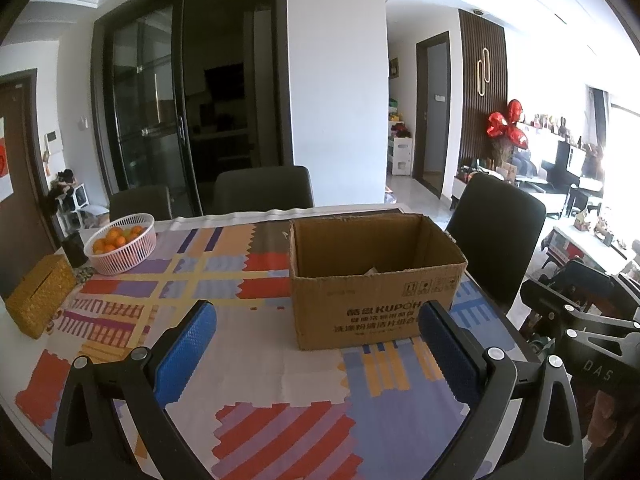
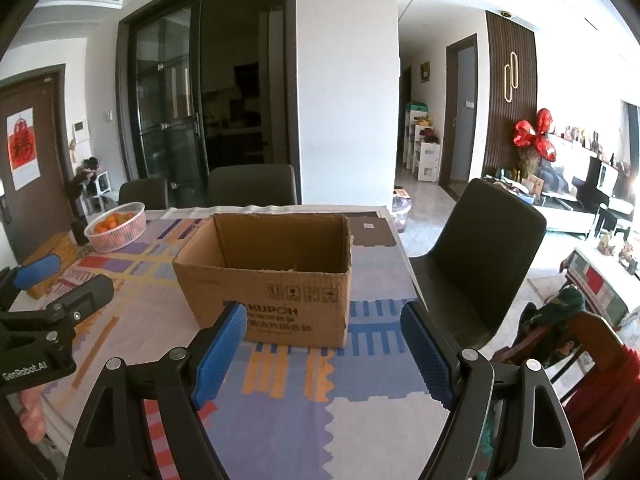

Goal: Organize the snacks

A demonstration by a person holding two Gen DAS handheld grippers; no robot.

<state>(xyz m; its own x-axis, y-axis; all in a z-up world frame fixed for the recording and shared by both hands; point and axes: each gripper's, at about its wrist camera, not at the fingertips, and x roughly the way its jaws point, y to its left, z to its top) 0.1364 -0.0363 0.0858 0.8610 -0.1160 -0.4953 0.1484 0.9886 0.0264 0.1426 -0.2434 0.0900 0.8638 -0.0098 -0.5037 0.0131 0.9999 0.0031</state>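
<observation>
An open brown cardboard box (image 1: pixel 372 280) stands on the patterned tablecloth (image 1: pixel 240 360); something pale lies low inside it, mostly hidden by the front wall. My left gripper (image 1: pixel 316 320) is open over the cloth just in front of the box, nothing between its blue pads. In the right wrist view the same box (image 2: pixel 272 276) sits ahead, and my right gripper (image 2: pixel 322 320) is open and empty before its front right corner. The left gripper's body (image 2: pixel 44 320) shows at the left edge there. No loose snacks show on the table.
A pink basket of oranges (image 1: pixel 122 248) and a yellow woven box (image 1: pixel 38 296) sit at the table's far left, next to a dark cup (image 1: pixel 76 250). Dark chairs (image 1: pixel 494 232) stand on the far and right sides. The table edge (image 2: pixel 404 264) runs close to the box's right.
</observation>
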